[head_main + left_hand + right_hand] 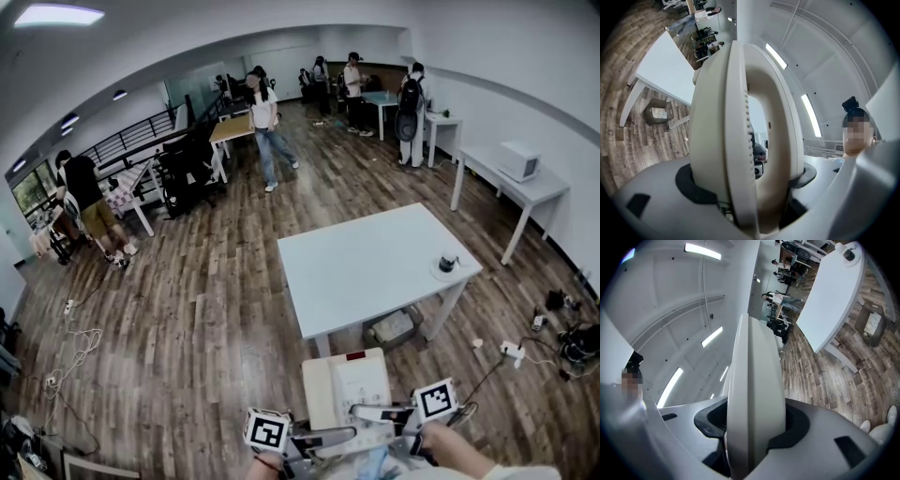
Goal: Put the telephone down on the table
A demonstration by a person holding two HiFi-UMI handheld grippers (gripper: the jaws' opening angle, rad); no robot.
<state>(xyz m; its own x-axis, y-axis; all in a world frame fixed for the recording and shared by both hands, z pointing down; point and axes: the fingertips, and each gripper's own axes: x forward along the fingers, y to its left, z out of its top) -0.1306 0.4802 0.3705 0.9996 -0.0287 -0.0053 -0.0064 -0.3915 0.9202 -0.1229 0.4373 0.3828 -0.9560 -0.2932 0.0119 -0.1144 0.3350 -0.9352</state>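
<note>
A cream telephone (pixel 347 387) hangs in the air at the bottom of the head view, short of the white table (pixel 375 262). My left gripper (pixel 314 441) and right gripper (pixel 392 414) are each shut on a side of it. In the left gripper view the telephone (pixel 740 131) stands on edge between the jaws of the left gripper (pixel 750 187), its handset arching to the right. The right gripper view has the telephone's (pixel 754 394) thin edge clamped in the right gripper (pixel 752 430). The table shows in the left gripper view (pixel 663 70) and the right gripper view (pixel 829 291).
A small dark object on a white dish (pixel 448 265) sits near the table's right edge. A box (pixel 394 328) lies on the floor under the table. A power strip (pixel 513 352) and cables lie at the right. Several people stand far back among other desks.
</note>
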